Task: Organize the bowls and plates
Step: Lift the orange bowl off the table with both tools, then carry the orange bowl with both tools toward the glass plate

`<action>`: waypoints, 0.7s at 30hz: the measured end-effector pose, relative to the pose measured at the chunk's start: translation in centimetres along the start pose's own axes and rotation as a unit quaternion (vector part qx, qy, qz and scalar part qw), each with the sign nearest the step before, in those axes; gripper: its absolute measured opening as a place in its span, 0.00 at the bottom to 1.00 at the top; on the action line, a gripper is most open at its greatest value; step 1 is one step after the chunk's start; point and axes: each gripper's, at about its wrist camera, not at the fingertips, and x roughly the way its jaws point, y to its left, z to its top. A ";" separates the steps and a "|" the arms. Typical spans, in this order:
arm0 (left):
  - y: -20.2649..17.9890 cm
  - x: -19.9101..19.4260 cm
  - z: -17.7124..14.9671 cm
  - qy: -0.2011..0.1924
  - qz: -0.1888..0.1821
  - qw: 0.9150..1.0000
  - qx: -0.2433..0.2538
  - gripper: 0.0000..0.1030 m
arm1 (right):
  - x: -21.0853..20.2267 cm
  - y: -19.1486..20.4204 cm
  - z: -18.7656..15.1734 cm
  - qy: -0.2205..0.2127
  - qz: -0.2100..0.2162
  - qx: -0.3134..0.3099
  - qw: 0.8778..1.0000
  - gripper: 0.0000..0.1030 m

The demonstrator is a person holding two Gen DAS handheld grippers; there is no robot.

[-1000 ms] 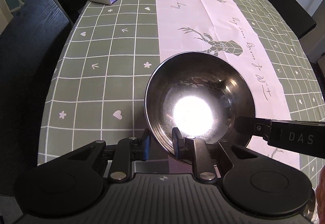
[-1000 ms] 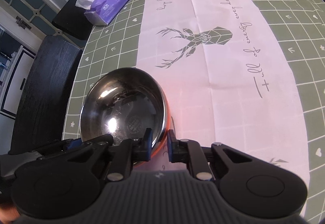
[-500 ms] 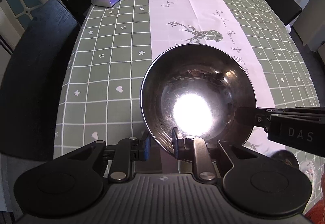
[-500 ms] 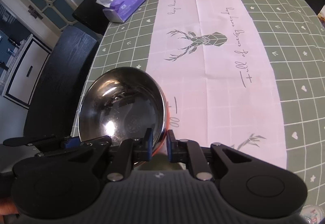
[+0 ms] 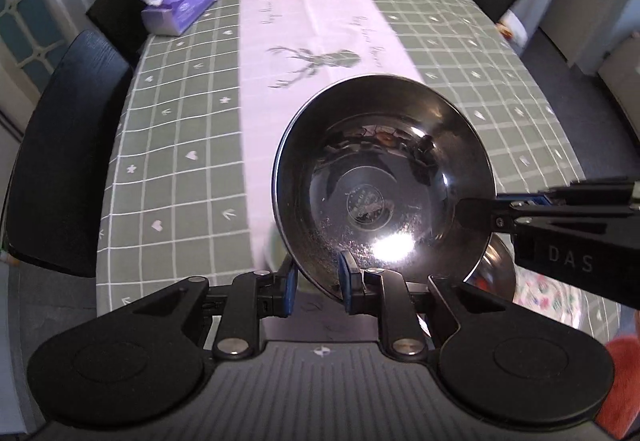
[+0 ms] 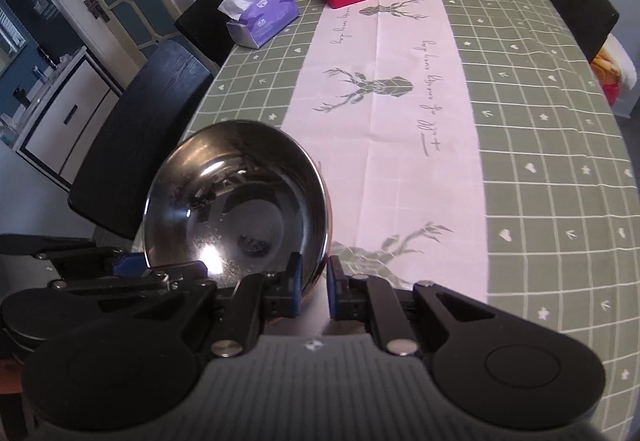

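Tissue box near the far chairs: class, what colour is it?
Purple tissue box, clearest in right wrist view.

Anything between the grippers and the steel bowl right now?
Nothing. The left gripper and right gripper both already clamp the steel bowl at its rim, on different sides, holding it above the table.

both grippers point steeply down and hold the steel bowl (image 5: 384,177) above the table. the left gripper (image 5: 318,283) pinches its near rim. the right gripper (image 6: 314,287) is clamped on the rim at the bowl's right side.
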 end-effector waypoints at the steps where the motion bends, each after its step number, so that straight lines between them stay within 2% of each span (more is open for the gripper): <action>1: -0.6 -0.2 -0.3 0.001 -0.002 1.000 0.005 0.23 | -0.4 -0.4 -0.4 0.000 -0.002 -0.001 1.000 0.09; 8: -3.9 0.2 -1.4 0.019 -0.026 0.999 0.028 0.23 | -1.9 -3.1 -2.6 0.011 -0.019 -0.005 1.000 0.08; 21: -7.2 3.0 -3.2 0.078 -0.061 0.994 0.047 0.24 | -1.1 -6.5 -6.0 0.054 -0.033 -0.005 0.998 0.08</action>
